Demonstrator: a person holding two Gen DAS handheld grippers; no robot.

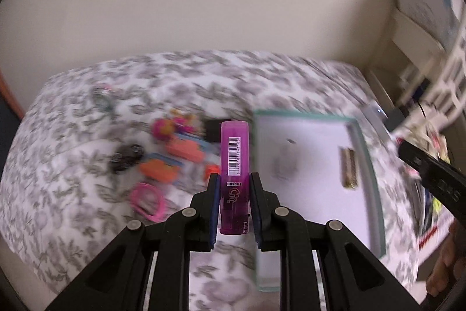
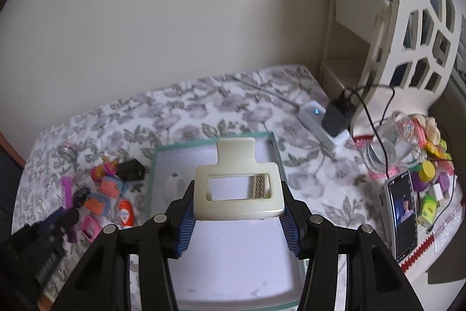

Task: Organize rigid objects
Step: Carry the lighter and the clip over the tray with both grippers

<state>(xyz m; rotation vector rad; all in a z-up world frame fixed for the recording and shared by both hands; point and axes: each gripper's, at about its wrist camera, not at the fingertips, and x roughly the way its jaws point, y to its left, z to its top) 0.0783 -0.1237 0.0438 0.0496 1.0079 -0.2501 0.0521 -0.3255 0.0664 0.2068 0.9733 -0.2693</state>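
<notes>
Purple lighter (image 1: 234, 179) sits clamped in your left tool (image 1: 234, 188); your right tool (image 2: 238, 212) grips a cream hair clip (image 2: 238, 188) above the tray (image 2: 163, 159), frame centre.

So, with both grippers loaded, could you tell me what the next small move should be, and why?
Probably lower the right gripper and release the cream hair claw clip into the white tray, since it already hangs over the tray's bare floor. The left gripper, shut on the purple lighter, could follow.
</notes>
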